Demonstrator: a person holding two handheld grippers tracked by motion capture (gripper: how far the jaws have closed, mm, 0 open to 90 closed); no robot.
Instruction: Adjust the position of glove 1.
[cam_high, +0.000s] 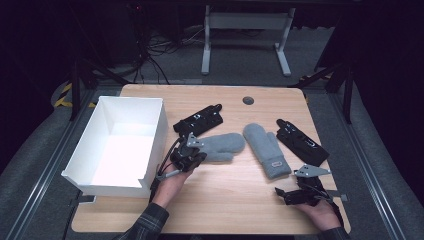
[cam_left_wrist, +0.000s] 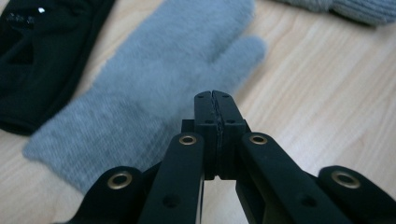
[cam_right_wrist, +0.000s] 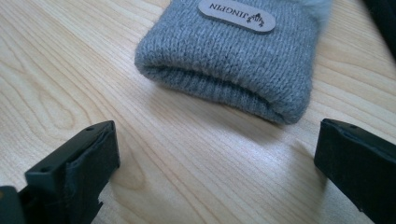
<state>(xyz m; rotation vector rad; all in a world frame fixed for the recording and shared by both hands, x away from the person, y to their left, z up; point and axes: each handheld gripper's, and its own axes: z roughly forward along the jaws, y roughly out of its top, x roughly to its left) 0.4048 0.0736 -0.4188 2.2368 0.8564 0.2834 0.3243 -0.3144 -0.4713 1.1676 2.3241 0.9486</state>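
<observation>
Two grey knit mittens lie mid-table: the left mitten (cam_high: 220, 146) (cam_left_wrist: 154, 88) and the right mitten (cam_high: 267, 150), whose cuff (cam_right_wrist: 233, 70) carries an oval label. A black glove (cam_high: 199, 120) (cam_left_wrist: 37, 60) lies behind the left mitten, and another black glove (cam_high: 301, 141) lies right of the right mitten. My left gripper (cam_high: 200, 156) (cam_left_wrist: 215, 100) is at the left mitten's cuff end, jaws pressed together with nothing seen between them. My right gripper (cam_high: 295, 189) (cam_right_wrist: 217, 140) stands wide open just short of the labelled cuff, over bare wood.
An open white box (cam_high: 156, 135) stands at the table's left side, close beside my left hand. The wooden table (cam_high: 230, 200) has bare room along its front edge. A round cable hole (cam_high: 248, 100) sits at the back.
</observation>
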